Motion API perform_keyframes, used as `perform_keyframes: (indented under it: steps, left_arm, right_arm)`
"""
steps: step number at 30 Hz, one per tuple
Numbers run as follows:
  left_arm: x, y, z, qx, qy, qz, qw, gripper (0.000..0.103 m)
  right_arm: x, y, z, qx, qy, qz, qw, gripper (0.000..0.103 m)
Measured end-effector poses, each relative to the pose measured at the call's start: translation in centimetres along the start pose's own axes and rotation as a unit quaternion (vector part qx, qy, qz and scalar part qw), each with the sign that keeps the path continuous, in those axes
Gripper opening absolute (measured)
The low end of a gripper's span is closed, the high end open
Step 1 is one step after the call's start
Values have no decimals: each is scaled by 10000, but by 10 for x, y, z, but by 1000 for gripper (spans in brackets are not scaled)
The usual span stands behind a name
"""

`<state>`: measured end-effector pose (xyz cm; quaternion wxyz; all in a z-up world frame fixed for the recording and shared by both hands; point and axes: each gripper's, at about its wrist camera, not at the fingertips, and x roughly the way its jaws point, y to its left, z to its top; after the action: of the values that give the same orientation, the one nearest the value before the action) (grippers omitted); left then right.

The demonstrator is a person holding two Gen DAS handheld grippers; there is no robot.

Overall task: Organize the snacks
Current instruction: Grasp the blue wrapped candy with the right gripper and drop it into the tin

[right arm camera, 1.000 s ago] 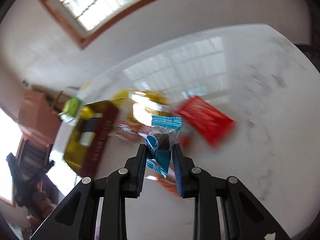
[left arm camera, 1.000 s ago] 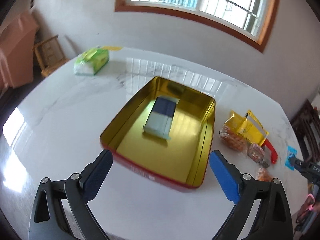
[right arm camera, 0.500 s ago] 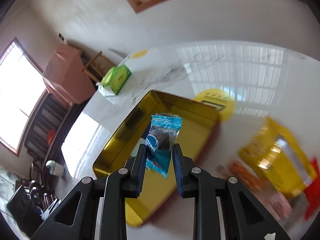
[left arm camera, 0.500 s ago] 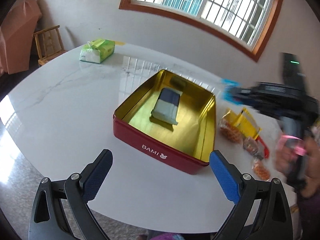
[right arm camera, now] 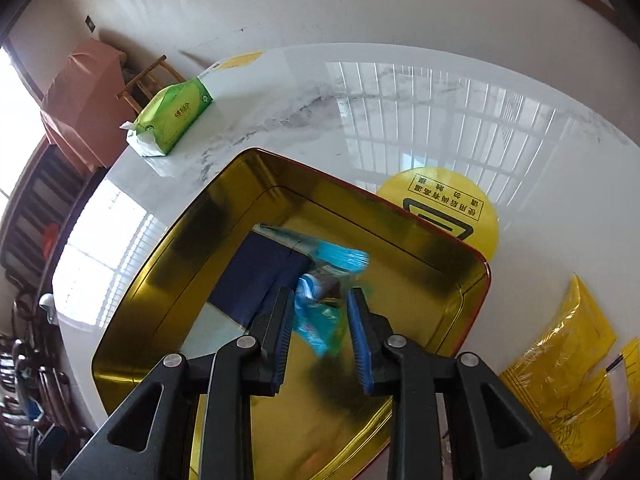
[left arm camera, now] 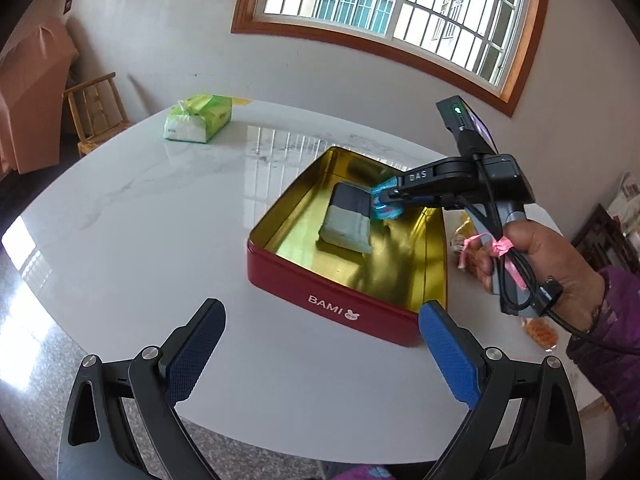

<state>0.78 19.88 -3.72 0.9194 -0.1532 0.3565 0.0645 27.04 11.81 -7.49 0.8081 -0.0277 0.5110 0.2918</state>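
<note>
A red tin (left arm camera: 280, 268) with a gold inside (right arm camera: 240, 184) stands on the white marble table. In it lies a dark blue and pale grey pack (left arm camera: 348, 220) (right arm camera: 256, 272). My right gripper (right arm camera: 320, 300) (left arm camera: 386, 200), held by a person's hand (left arm camera: 540, 256), hangs over the tin's middle. Its jaws are opening. A small blue wrapped snack (right arm camera: 320, 320) (left arm camera: 384, 210) is between them, blurred and tilted, loose from the pads. My left gripper (left arm camera: 320, 306) stands wide open in front of the tin's near wall, holding nothing.
A green tissue pack (left arm camera: 200, 120) (right arm camera: 172, 120) lies at the table's far left. A yellow bag (right arm camera: 568, 344) and orange snacks (left arm camera: 540, 330) lie right of the tin. A round yellow sticker (right arm camera: 440, 204) is behind it. A wooden chair (left arm camera: 96, 108) stands beyond the table.
My right gripper swung from the snack pile on the right to over the tin, and its jaws have parted a little around the blue snack. My left gripper drew back from the tin slightly.
</note>
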Motion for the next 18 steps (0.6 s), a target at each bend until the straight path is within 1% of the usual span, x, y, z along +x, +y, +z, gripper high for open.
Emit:
perform_keyframes:
  steps: [1,2,4,5,6,8,10,12,13,15,16,18]
  left_arm:
    - [0,1,0,-25,5,-11,10000,97]
    - [0,1,-1,-53,18,-34,10000,97]
    - [1,1,0,-69,87,-108,9999,97]
    - [0,-1,-1,-42,96,-132,9999,97]
    - [-1,-3,-1,-6,89,-131,9999,97]
    - [-3,-9,0,89,142,-202,9997,97]
    - [-5,-16,1,169,114,-311,9993,97]
    - [-6,-26,1,335,178,-487,9981,97]
    - [-4,-33,2,447,303,-661,9963,97]
    - [1,-47,4,602,452,-865,9934,97]
    - [5,-56,4,694,579,-1056,9903,97]
    - [20,-79,5,822,977,-1572,9793,97]
  right_arm:
    - [-5,-1,0,12,-67,38,10000,27]
    - [-15,-3,-3,45,-218,42,9997,27]
    - [-38,-4,-10,124,-577,203,9981,27]
    - [-56,-8,-21,116,-786,325,9963,27]
    - [-78,-14,-38,38,-992,295,9946,28]
    - [-112,-25,-71,-104,-1261,36,9920,28]
    - [-143,-45,-112,-149,-1392,-287,9897,29]
    - [-169,-69,-154,-144,-1356,-816,9873,29]
    - [-180,-85,-176,-123,-1256,-1079,9861,29]
    - [-200,-115,-216,42,-1043,-1528,9827,29]
    - [-205,-125,-228,135,-1001,-1604,9819,29]
    - [-220,-153,-259,549,-980,-1764,9779,29]
